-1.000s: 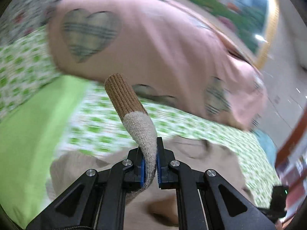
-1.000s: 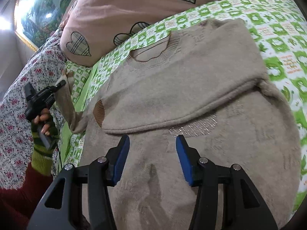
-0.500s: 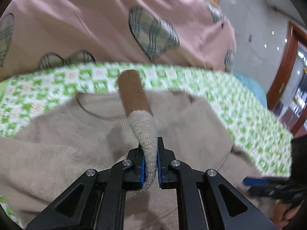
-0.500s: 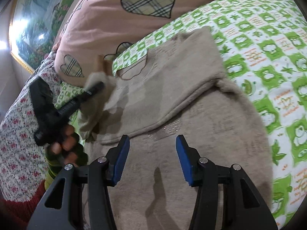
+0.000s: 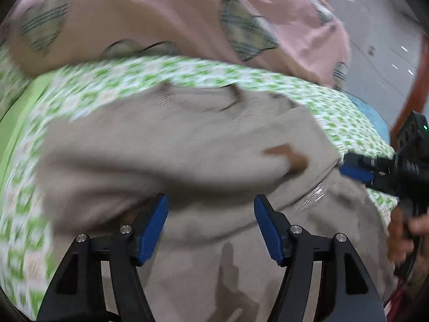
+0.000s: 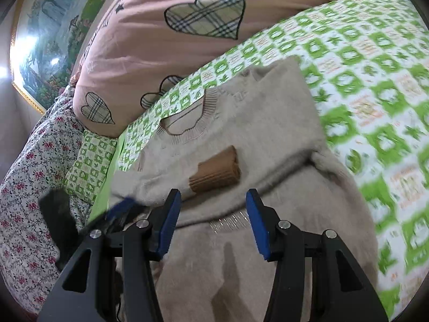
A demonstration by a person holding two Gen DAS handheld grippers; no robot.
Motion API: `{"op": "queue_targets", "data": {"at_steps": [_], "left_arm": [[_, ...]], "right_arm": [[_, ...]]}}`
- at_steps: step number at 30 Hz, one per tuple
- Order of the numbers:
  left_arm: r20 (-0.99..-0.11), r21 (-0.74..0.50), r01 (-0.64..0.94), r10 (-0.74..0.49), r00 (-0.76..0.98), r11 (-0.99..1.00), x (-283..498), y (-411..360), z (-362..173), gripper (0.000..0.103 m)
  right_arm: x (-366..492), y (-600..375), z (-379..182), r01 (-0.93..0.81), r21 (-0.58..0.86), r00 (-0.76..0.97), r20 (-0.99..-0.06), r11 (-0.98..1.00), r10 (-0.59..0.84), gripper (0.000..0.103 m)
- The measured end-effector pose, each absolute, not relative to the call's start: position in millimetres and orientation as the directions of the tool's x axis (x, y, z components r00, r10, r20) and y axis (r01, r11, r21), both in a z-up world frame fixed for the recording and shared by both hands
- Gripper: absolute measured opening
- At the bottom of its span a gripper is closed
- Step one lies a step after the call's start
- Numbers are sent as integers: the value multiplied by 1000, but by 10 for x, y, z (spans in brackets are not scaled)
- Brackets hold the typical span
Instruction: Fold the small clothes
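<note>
Standing apart at the bottom of the left wrist view, the blue pads of the left gripper point(image 5: 211, 224) have just been opening, and nothing sits between them; the beige fabric lies below the gap. Just beyond, the beige sweater point(image 5: 166, 145) fills the middle of the frame, blurred, with one sleeve laid across its chest and the brown cuff point(image 5: 291, 157) right of centre. At the right edge the right gripper point(image 5: 358, 170) shows one blue pad touching or just above the sweater's side, held by a hand point(image 5: 402, 230).

In the right wrist view its jaws are likewise apart and empty over the sweater's lower part. The cuff lies just beyond them, the ribbed collar point(image 6: 187, 123) further up. The green-checked sheet point(image 6: 362, 61) surrounds the garment, and the pink heart-print pillow point(image 6: 187, 18) lies across the top.
</note>
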State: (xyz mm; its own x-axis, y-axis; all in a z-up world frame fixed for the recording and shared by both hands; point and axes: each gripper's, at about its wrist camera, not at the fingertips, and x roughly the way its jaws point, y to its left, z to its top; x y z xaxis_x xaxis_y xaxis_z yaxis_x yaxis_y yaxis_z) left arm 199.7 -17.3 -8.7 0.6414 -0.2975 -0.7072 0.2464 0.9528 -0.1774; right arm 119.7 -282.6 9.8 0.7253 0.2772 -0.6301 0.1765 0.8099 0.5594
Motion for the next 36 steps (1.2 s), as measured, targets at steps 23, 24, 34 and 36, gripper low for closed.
{"op": "queue_targets", "data": {"at_steps": [23,24,34,36], "left_arm": [[-783,-90,-205,58,620,975,2293,1055,-416,65],[-776,-81,-215,74,627,973,2298,1063,-383,64],[-749,-127,-269,85,657,955,2190,1166,-310,64],[-759,-147,-274,69,647,950,2176,1195,-360,64]], "right_arm": [[1796,-2812,707,75,556,827,-498,827,260,7],[1750,-2870,822,71,559,846,-473,826,247,7],[1776,-3212,310,252,498,764,-629,829,145,7],[1778,-3260,118,294,488,738,-662,822,130,7]]}}
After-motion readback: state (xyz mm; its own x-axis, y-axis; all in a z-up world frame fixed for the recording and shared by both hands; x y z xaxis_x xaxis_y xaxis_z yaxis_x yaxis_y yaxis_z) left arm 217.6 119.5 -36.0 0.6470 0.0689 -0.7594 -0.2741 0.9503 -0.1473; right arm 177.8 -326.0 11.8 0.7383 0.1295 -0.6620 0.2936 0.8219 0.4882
